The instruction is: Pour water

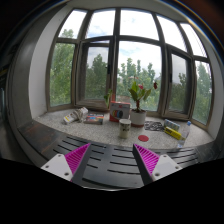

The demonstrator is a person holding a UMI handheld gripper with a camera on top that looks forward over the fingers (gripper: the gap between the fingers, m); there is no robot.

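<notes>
bay windows (pixel 118 55) wrap around the far side of the room, trees green behind the glass, and under them runs a pale stone sill (pixel 60 126) that serves as the working surface. on it i can make out a potted plant (pixel 138 100) with red leaves, a pinkish box (pixel 120 109) beside it, a small cup (pixel 125 128) standing in front of the box, some flat items (pixel 92 118) off to the left, a red round thing (pixel 144 138) just right of the cup, and a yellow object (pixel 175 131) further right. i cannot tell which vessel holds the water; the cup looks like my likeliest target, and it sits beyond my fingers, roughly centred between them but well apart.

my gripper (pixel 112 160) is spread wide with nothing between the magenta pads (pixel 74 159), and it hangs over a dark slatted surface (pixel 110 168) short of the sill.

what worries me: the cup stands close to the box and the plant, so coming in off-centre could knock a neighbour or tip the cup. if it is already full, a hasty squeeze or a tilt on lifting would spill over the sill. misjudging its height could also mean the pads grab the rim, where it may slip.

my hand holds the tool level, pointed straight at the sill, fingers roughly even, low and set back.
</notes>
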